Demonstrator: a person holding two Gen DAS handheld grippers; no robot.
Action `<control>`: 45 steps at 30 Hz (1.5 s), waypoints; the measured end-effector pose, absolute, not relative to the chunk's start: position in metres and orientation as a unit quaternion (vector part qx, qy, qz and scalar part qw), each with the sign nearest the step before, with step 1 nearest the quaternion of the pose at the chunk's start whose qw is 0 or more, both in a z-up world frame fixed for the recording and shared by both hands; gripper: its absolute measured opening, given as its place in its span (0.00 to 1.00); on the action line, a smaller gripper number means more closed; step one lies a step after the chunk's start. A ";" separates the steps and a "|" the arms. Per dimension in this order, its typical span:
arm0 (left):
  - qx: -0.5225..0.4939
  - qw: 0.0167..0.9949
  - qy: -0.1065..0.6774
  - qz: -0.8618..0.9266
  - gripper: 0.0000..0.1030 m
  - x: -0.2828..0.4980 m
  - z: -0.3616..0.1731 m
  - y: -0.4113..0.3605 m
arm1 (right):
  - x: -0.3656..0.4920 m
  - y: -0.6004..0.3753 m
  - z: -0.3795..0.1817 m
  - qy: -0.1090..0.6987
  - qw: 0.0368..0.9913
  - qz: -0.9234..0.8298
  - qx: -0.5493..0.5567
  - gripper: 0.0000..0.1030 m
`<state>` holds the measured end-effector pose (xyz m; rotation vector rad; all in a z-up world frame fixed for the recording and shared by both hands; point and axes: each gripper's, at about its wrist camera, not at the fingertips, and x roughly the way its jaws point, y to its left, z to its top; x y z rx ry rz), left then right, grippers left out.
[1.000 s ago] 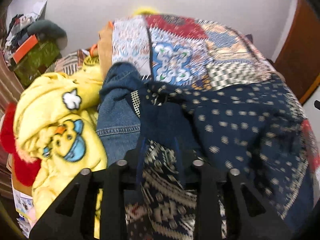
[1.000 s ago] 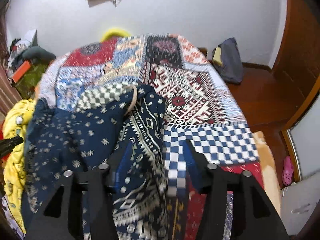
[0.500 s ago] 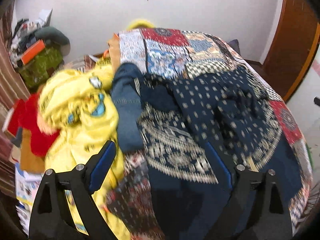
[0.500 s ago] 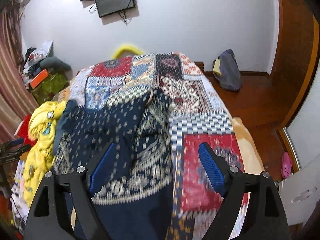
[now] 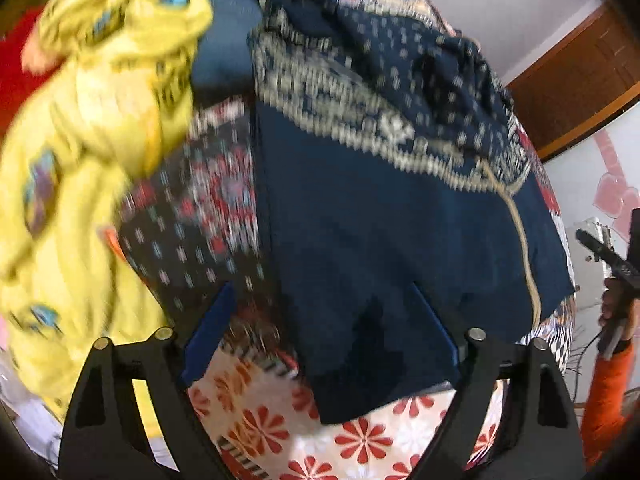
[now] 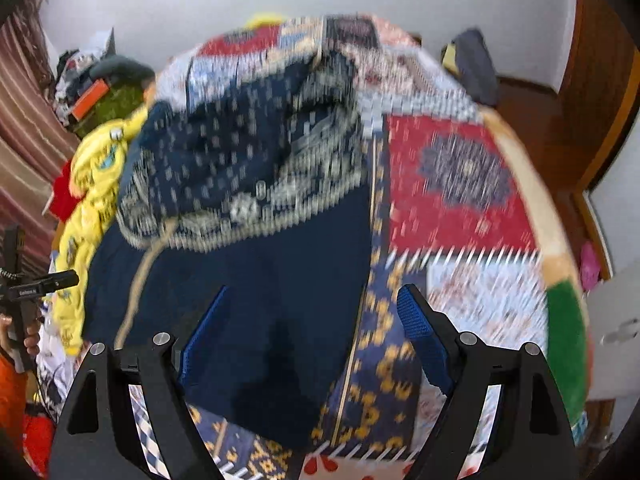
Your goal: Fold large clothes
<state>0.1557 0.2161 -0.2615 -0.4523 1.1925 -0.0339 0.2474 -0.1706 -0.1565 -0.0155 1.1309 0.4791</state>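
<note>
A large navy garment (image 5: 380, 232) with a cream patterned band and dotted upper part lies spread on the patchwork bed; it also shows in the right wrist view (image 6: 248, 280). My left gripper (image 5: 320, 328) is open and empty, hovering over the garment's near left edge. My right gripper (image 6: 312, 332) is open and empty, above the garment's near right edge. Both views are motion-blurred.
A yellow cartoon-print garment (image 5: 88, 140) and a denim piece (image 5: 224, 40) lie heaped left of the navy garment. The patchwork bedspread (image 6: 460, 184) lies bare to the right. Clutter (image 6: 100, 92) sits by the far left wall, a wooden door (image 6: 600, 60) at right.
Both grippers opened and let go of the navy garment, then pulled back toward the bed's near edge. The garment now lies spread flat.
</note>
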 end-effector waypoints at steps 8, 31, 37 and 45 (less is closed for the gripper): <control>-0.220 0.796 0.562 -0.054 0.56 0.144 -0.286 0.187 | 0.243 -0.172 -0.198 0.559 0.792 0.244 0.029 0.80; -0.176 0.908 0.381 -0.007 0.08 0.206 -0.139 0.207 | 0.292 -0.126 -0.108 0.454 0.819 0.348 0.039 0.09; -0.164 0.933 0.320 0.026 0.08 0.267 -0.091 0.230 | 0.353 -0.112 -0.066 0.397 0.852 0.339 0.036 0.09; -0.152 0.938 0.300 0.086 0.08 0.371 -0.103 0.262 | 0.460 -0.093 -0.080 0.401 0.864 0.298 0.065 0.09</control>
